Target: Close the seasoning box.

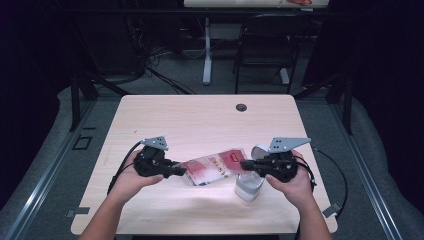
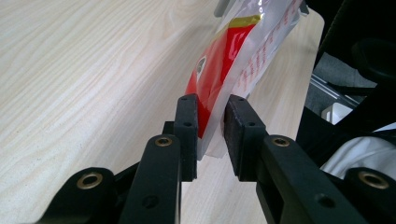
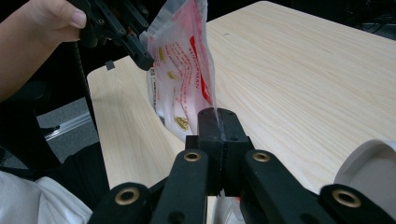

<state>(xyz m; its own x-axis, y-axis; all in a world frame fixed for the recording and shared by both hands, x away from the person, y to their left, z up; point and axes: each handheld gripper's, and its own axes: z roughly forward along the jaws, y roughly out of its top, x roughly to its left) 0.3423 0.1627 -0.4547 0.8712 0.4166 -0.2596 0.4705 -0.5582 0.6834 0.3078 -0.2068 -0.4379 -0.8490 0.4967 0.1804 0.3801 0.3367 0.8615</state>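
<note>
Here we list one pouch point(image 1: 212, 169): clear film, red-and-gold print, stretched between our grippers; right gripper point(image 3: 218, 122) clamps its edge, left gripper point(image 2: 211, 132) brackets it loosely.

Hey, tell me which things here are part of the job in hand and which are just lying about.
In the job:
- red and clear packet, held above the table
- left tool, at the packet's left edge
- right tool, clamped on its right edge

Lying about:
- white container, under the right hand
- black chair, behind the table
</note>
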